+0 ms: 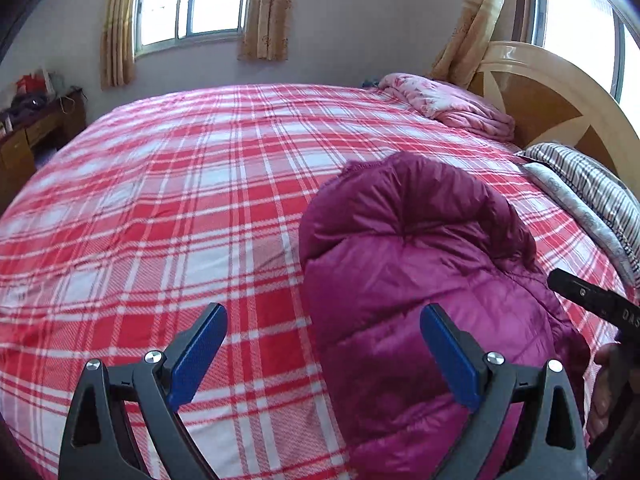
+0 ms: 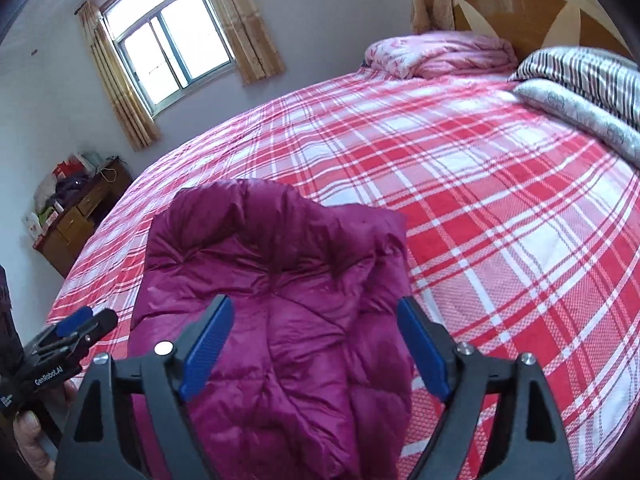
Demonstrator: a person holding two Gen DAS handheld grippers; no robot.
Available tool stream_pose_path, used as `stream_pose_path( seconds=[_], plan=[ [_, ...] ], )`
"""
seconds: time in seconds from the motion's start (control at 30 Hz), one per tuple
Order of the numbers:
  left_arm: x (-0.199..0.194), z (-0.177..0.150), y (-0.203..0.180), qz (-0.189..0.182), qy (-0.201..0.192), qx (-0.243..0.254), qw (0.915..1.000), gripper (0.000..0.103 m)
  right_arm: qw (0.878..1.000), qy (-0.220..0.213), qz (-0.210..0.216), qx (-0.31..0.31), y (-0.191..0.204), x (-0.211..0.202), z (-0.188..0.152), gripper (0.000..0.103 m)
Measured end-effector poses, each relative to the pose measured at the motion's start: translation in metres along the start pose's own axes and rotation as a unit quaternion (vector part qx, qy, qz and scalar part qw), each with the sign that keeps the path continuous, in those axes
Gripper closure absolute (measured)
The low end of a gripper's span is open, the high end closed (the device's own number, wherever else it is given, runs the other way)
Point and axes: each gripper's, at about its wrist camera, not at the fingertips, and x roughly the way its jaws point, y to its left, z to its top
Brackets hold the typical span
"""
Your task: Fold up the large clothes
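Observation:
A magenta quilted down jacket (image 1: pixel 420 248) lies bundled on the plaid bed, its rounded top pointing toward the far side. In the left wrist view my left gripper (image 1: pixel 324 312) hovers open over the jacket's left edge, with one blue pad above the sheet and the other above the jacket; nothing is gripped. My right gripper (image 2: pixel 315 302) stands open above the middle of the jacket (image 2: pixel 280 248), its pads clear of the fabric. The left gripper (image 2: pixel 90 322) shows at the lower left of the right wrist view, held by a hand. A black finger of the right gripper (image 1: pixel 580 292) enters the left wrist view from the right edge.
The bed (image 1: pixel 160 208) has a red and white plaid sheet. A folded pink quilt (image 1: pixel 448 104) and a striped blanket (image 1: pixel 592 192) lie by the wooden headboard (image 1: pixel 540 92). A cluttered wooden desk (image 2: pixel 76 220) stands beyond the bed's far corner, under curtained windows.

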Motion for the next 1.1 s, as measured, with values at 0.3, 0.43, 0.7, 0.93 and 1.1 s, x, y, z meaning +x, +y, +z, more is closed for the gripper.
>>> stream_pose_path(
  seconds=[0.3,0.43,0.7,0.93,1.1],
  plan=[
    [0.030,-0.015,0.000,-0.049,0.041,-0.055,0.9964,0.005,0.995,0.048,0.072,0.055,-0.032,0.025,-0.009,0.022],
    [0.039,-0.016,-0.003,-0.080,0.050,-0.070,0.9930,0.006,0.988,0.071,0.116,0.071,-0.028,0.032,-0.016,0.057],
    [-0.003,-0.017,-0.045,-0.063,0.025,0.026,0.9974,0.061,0.993,0.041,0.103,0.047,0.001,-0.006,-0.026,0.080],
    [-0.068,-0.023,-0.036,-0.028,-0.028,0.030,0.9987,0.066,0.990,0.032,0.133,0.021,0.052,-0.022,-0.040,0.081],
    [-0.102,-0.029,-0.007,0.012,-0.056,0.025,0.9981,0.066,0.985,0.039,0.170,-0.001,0.101,-0.015,-0.047,0.081]
  ],
)
